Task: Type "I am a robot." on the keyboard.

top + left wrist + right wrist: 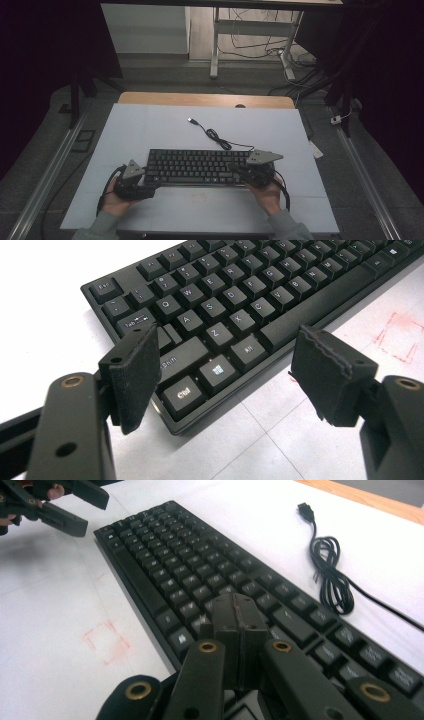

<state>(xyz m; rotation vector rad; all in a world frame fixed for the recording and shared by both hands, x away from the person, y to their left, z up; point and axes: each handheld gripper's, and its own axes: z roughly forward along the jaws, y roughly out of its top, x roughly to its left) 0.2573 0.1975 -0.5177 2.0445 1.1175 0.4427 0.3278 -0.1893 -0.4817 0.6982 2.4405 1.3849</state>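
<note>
A black keyboard (197,167) (225,300) (165,565) lies flat on the white mat, its long side toward the person. My left gripper (150,187) (227,342) is open, with its pads on either side of the keyboard's front left corner near the Ctrl key, not touching it. My right gripper (236,170) (235,605) is shut with its pads pressed together and nothing between them. It hovers just over the keys at the keyboard's right end. In the right gripper view, the left gripper (60,505) shows far off at the top left.
The keyboard's black cable (216,135) (330,575) lies coiled behind it and ends in a loose USB plug (191,120) (305,509). A faint red square (400,335) (107,640) marks the mat (150,130) in front of the keyboard. The wooden table edge (205,99) runs along the back.
</note>
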